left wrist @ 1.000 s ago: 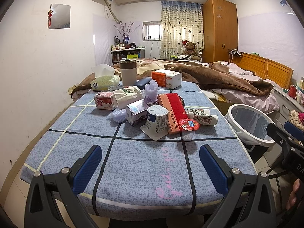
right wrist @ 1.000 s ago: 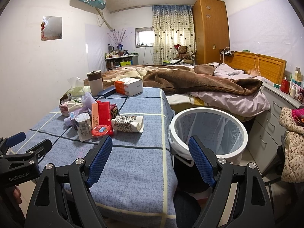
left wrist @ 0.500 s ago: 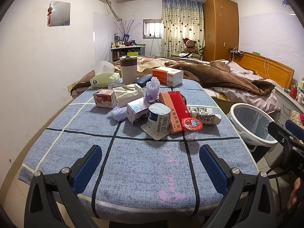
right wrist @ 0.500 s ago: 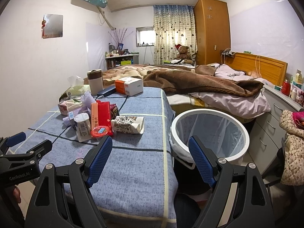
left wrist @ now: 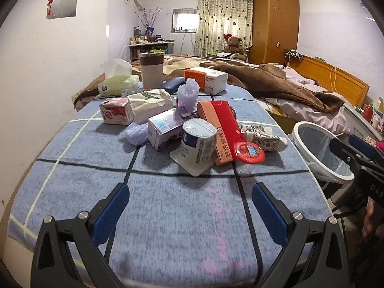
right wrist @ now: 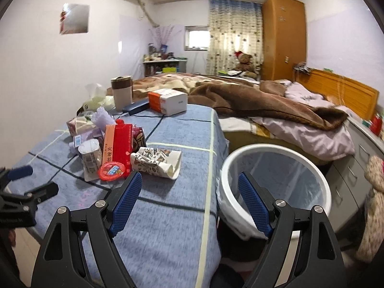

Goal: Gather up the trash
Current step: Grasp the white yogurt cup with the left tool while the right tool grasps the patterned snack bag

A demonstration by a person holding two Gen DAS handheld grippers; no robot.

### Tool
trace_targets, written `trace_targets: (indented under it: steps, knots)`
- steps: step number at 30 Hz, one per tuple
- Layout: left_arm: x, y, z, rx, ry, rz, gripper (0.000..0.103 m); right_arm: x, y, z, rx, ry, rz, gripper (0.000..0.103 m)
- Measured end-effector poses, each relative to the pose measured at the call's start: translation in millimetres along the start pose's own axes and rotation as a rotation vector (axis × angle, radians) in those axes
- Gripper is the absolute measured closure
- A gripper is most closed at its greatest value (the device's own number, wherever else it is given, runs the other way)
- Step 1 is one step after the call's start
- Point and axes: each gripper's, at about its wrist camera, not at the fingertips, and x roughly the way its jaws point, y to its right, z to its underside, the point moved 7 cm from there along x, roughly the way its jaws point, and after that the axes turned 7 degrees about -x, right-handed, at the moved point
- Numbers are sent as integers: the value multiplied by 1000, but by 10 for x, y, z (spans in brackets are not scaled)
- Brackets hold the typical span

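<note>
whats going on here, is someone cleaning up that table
A person holds a two-finger tool in each hand over a blue-covered table. Both the left tool and the right tool are open and empty. A pile of cartons, boxes and wrappers sits untouched mid-table. A white lined bin stands beside the table's right edge, with no trash visible in it, so collecting hasn't started.

a cluster of trash sits near the middle of the surface. the cylindrical carton stands at the front, with the round lid just to its right and the long flat box leaning behind and between them. the crumpled paper cup lies on its side to the right of the box. the tissue pack, canister and lidded box stand along the far edge. the bin stands on the floor just beside the surface's right edge, the bed behind it.
</note>
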Motion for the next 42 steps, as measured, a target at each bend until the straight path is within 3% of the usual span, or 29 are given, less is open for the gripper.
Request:
trace_targets:
  steps: [12,17,24,30,32,39,42]
  knots:
    - [478,-19,-234,-51,-83,61,19,455,-152,-18,-96,-87,-133,19]
    - [633,-14,-293,-58,-99,61,24,636,-179,-6,-108,-138,-170,36]
    - [822,18,-373,-24,-94,45,24,750,-284,5,-144,-162,-238,38]
    - [910,39,-429,-16,-93,45,24,827,-338,14,-173,-186,-279,45]
    - [941,44,-440,-20,-96,53,24,859,-346,21,-177,-198,-295,52]
    - [997,105,-424,1,-115,81,46,886,-368,34,-184,-210,-320,65]
    - [990,103,-428,-4,-116,86,46,889,-380,33,-186,-210,-333,76]
